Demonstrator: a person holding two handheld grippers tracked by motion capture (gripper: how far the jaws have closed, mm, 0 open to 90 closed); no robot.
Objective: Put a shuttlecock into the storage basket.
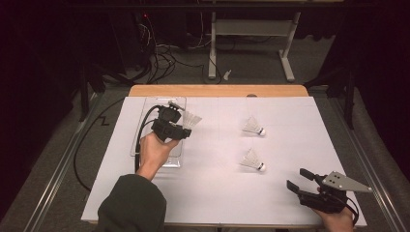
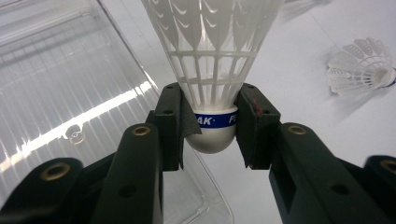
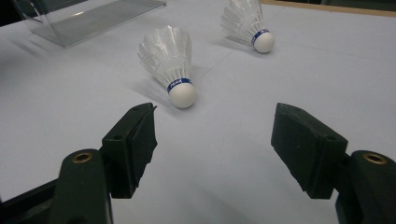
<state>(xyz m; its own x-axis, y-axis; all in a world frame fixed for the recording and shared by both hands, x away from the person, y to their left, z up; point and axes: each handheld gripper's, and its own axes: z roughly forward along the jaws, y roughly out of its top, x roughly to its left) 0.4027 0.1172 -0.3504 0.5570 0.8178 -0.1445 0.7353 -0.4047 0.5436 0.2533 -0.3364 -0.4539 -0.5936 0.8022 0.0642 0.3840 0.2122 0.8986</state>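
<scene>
Two tongs | left [image 2: 212, 128] pinching shuttlecock [image 2: 212, 70] beside tray [image 2: 70, 93] edge | right [image 3: 224, 140] spread, apart

- A lab or test room rather than a home.
- Dark curtained walls surround a lit worktop [image 1: 300, 203] covered with a white sheet.
- Loose cables [image 1: 162, 60] tangle on the grey carpet behind it.
- A bare white desk frame [image 1: 251, 29] stands at the back.
- Metal rails [image 1: 58, 169] run along the floor beside the worktop.
</scene>
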